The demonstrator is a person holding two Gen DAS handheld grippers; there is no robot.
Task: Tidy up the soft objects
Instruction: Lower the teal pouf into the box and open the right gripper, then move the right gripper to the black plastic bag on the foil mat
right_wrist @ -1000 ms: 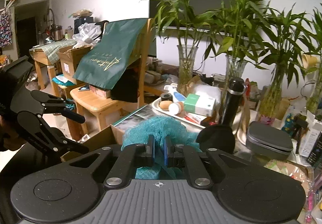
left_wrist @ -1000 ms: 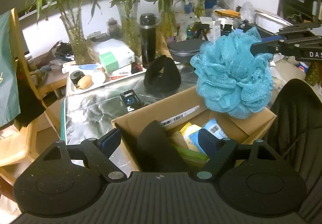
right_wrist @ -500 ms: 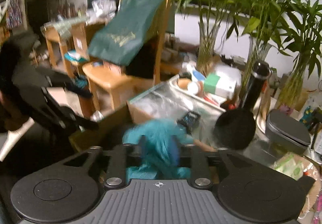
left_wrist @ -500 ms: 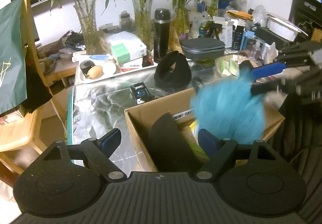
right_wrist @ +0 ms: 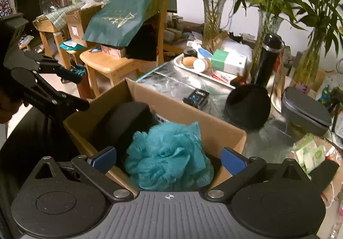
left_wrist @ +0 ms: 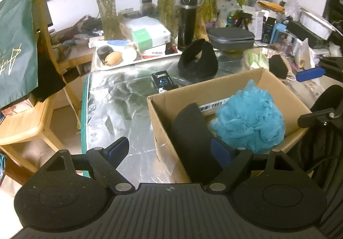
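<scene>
The teal bath puff (right_wrist: 169,155) lies in the cardboard box (right_wrist: 184,114), low between my right gripper (right_wrist: 168,158)'s fingers, resting against a black foam pad (right_wrist: 124,123) just to its left. To finish this drop cleanly I judge I should lift straight up and back, so neither finger snags the mesh and drags it out over the near wall. The jaws of that gripper are opening and now stand wide; the puff sits between the blue pads (right_wrist: 232,160) but neither presses on it. My left gripper (left_wrist: 169,151) is also wide and holds nothing; the box's near corner and the black pad lie ahead between its fingers. Beyond the box, a black earmuff (left_wrist: 198,61) waits on the foil-covered table (left_wrist: 120,97).
</scene>
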